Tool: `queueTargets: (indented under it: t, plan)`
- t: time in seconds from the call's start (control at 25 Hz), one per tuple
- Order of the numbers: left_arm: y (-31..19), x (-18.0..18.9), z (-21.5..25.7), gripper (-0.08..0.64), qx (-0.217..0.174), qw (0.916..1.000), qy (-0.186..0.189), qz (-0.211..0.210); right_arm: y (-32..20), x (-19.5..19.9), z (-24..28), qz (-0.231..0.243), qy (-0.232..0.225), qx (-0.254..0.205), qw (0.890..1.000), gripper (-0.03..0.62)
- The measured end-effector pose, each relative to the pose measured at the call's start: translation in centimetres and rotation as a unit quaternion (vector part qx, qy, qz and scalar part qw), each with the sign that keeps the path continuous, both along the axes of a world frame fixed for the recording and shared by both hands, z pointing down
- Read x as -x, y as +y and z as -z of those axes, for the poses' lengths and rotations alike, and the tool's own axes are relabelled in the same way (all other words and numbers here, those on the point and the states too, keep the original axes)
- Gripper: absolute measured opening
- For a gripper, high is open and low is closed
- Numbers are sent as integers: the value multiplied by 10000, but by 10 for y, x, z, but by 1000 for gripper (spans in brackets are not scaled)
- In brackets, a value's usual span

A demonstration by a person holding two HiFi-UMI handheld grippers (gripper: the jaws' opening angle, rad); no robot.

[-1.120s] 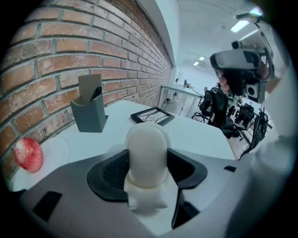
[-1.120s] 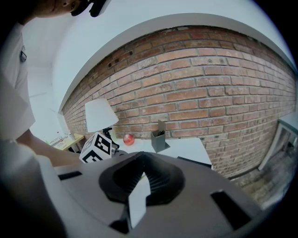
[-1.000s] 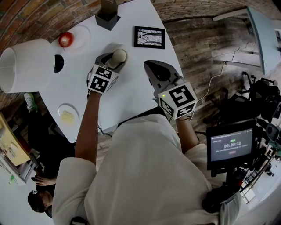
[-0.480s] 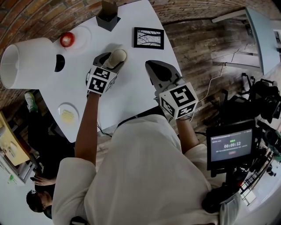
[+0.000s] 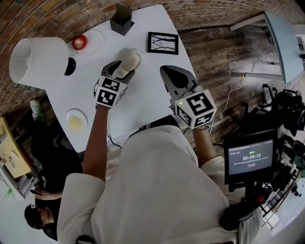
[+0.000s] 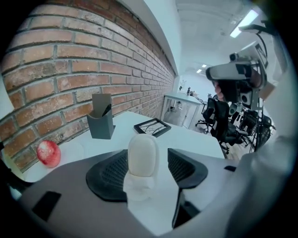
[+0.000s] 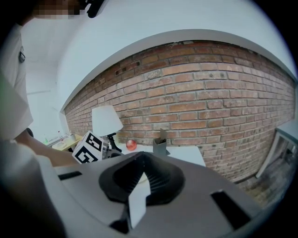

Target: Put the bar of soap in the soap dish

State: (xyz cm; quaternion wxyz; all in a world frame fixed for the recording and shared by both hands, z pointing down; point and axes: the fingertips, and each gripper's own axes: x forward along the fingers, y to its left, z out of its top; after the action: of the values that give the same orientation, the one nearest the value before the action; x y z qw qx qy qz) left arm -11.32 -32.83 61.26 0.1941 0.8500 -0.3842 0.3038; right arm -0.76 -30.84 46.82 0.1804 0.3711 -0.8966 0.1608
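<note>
White tabletop (image 5: 147, 100) runs beside a red brick wall (image 5: 52, 14), with wood plank flooring (image 5: 214, 43) past its right edge. On it stand a lamp with a wide white shade (image 5: 38, 62), a round red fruit (image 5: 79, 42) on a flat white plate (image 5: 96, 37), a dark grey square holder (image 5: 121, 21) and a black-framed picture (image 5: 162, 42) lying flat. A small round white dish (image 5: 70, 114) with a pale yellow piece (image 5: 76, 124) in it sits near the table's near left edge, well apart from both tools. The left gripper (image 5: 123, 69) is over the middle of the table and pinches the cream oval bar of soap (image 5: 129, 62), which stands upright on its end between the jaws. The left pad lies against the soap, and a thin gap shows on the right side higher up. The right gripper (image 5: 167, 74) hangs at the table's right edge with its jaws pressed together and nothing between them. Compared with a second ago, the lamp, the plate and the holder sit further right and higher in the head view, while both grippers keep nearly the same pose and the soap stays in the left one. The black monitor (image 5: 250, 157) at the right now reads 00:00:13 rather than 00:00:12.
</note>
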Motion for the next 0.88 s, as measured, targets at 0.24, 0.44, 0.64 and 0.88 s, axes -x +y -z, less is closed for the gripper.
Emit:
queueTargets:
  t: [0.24,0.44,0.64,0.88]
  plan:
    - [48,2,55,270,-428,9991,22,34,49,-1,41,49,-59,-351,9994,3]
    - [69,6,90,246,-781,9965,201,236,68,-3,57,98,-116,-547,9984,3]
    - [99,11,126,218,-1206,9910,330,477,94,-4,74,138,-199,-750,9969,3]
    - [139,17,163,161,-1649,9825,450,746,125,-2,95,223,-258,-984,9946,3]
